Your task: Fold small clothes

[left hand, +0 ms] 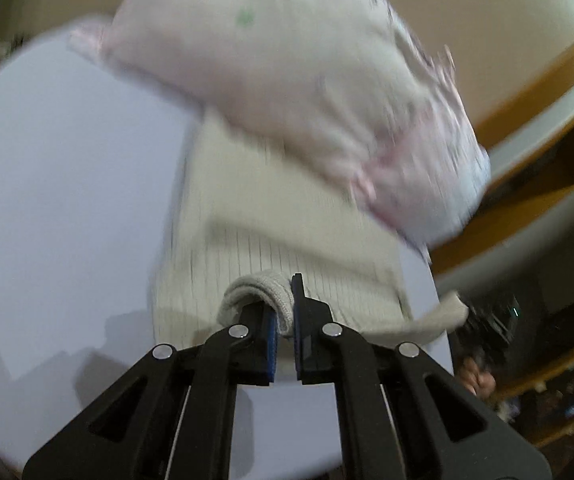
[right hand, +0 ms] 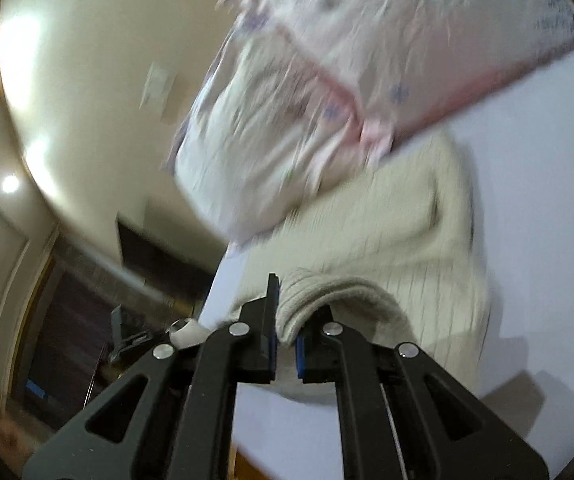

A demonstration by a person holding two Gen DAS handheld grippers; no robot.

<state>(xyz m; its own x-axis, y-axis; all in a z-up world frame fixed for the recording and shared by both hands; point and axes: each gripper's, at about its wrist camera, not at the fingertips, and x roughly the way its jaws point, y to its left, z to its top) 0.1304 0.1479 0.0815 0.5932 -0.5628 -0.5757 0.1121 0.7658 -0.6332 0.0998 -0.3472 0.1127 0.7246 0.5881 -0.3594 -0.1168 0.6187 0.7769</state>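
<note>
A cream ribbed knit garment point(left hand: 279, 216) lies on a white table point(left hand: 67, 180). My left gripper point(left hand: 285, 320) is shut on a bunched near edge of it. In the right wrist view the same knit garment point(right hand: 399, 240) lies ahead, and my right gripper point(right hand: 287, 322) is shut on another bunched part of its near edge. Both views are motion-blurred. A pale pink printed garment point(left hand: 287, 60) lies piled over the far end of the knit; it also shows in the right wrist view point(right hand: 327, 72).
The white table's right edge point(left hand: 435, 280) drops off to a dark room with wooden shelving point(left hand: 547, 152). In the right wrist view the table's left edge point(right hand: 219, 280) borders a dark area with a wall point(right hand: 87, 100) behind.
</note>
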